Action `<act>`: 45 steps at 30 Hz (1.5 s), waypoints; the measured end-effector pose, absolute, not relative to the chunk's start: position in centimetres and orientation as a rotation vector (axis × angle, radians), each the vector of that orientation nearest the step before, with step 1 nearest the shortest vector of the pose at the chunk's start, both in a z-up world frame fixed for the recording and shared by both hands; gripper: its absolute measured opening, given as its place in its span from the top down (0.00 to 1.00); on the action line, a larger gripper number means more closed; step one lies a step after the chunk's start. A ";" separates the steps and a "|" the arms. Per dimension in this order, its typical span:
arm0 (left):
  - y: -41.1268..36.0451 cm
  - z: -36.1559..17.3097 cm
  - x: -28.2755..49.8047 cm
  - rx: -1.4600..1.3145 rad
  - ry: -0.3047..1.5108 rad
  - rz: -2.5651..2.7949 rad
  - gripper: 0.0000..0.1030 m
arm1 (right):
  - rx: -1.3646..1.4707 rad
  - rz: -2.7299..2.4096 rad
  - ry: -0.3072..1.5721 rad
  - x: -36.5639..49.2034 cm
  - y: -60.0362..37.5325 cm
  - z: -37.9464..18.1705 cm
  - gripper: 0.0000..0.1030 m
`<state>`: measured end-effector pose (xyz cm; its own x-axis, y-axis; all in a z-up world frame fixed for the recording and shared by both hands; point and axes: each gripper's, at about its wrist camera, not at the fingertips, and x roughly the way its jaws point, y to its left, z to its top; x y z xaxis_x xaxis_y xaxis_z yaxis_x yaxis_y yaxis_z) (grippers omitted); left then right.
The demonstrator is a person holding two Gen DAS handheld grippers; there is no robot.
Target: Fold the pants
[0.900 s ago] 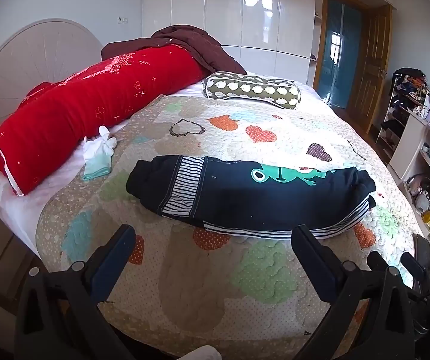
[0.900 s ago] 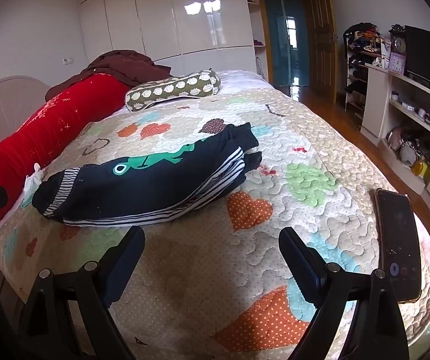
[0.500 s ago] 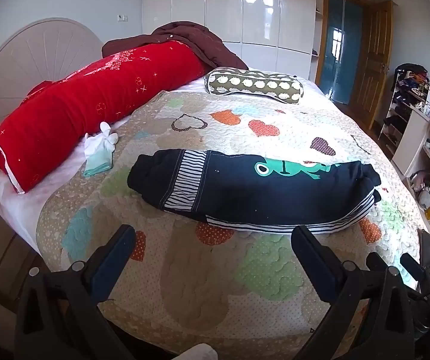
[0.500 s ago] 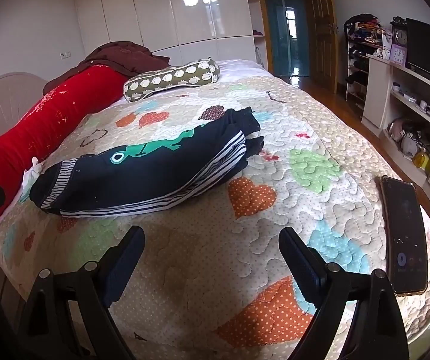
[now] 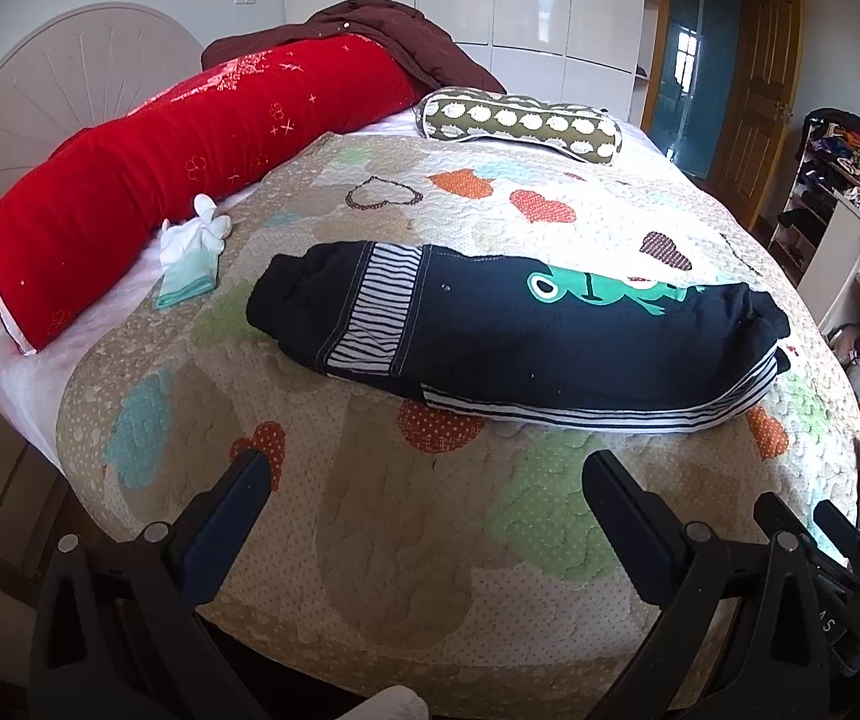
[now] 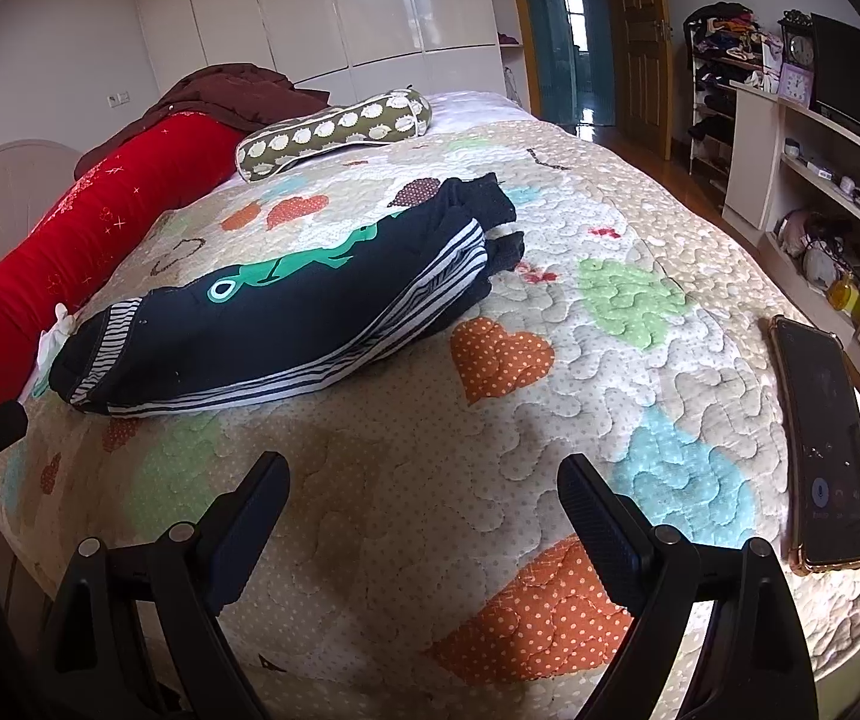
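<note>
Very little can be read. In the left wrist view, at the lower right of the frame, the black body of the other gripper (image 5: 838,612) carries small pale letters, of which only an "S" and perhaps an "A" can be made out. In the right wrist view, at the right edge of the frame, the phone (image 6: 823,444) lying on the quilt (image 6: 640,324) shows a lit screen with round icons near its lower end, but any writing there is too small to read. The clock faces at the upper right are too small to tell.
</note>
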<state>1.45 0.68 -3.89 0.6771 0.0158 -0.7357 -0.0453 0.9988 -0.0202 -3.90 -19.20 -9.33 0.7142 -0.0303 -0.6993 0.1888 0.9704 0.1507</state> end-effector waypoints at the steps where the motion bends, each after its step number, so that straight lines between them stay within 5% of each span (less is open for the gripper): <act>1: 0.7 -4.3 1.6 -0.037 0.837 0.037 0.00 | 0.220 -0.122 0.772 -3.9 -19.2 -9.4 0.09; 18: 1.7 -12.0 4.1 -0.023 1.069 0.071 0.00 | 0.286 -0.113 0.855 -3.2 -20.1 -11.7 0.09; 45: 1.4 -9.5 2.8 -0.075 1.011 0.036 0.02 | 0.255 -0.066 0.921 -1.9 -19.3 -13.2 0.03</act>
<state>2.77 1.38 -9.52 0.5310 -0.0046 -0.8474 -0.0653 0.9968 -0.0463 -1.88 -19.29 -13.17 0.6053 0.0522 -0.7943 0.1653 0.9679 0.1896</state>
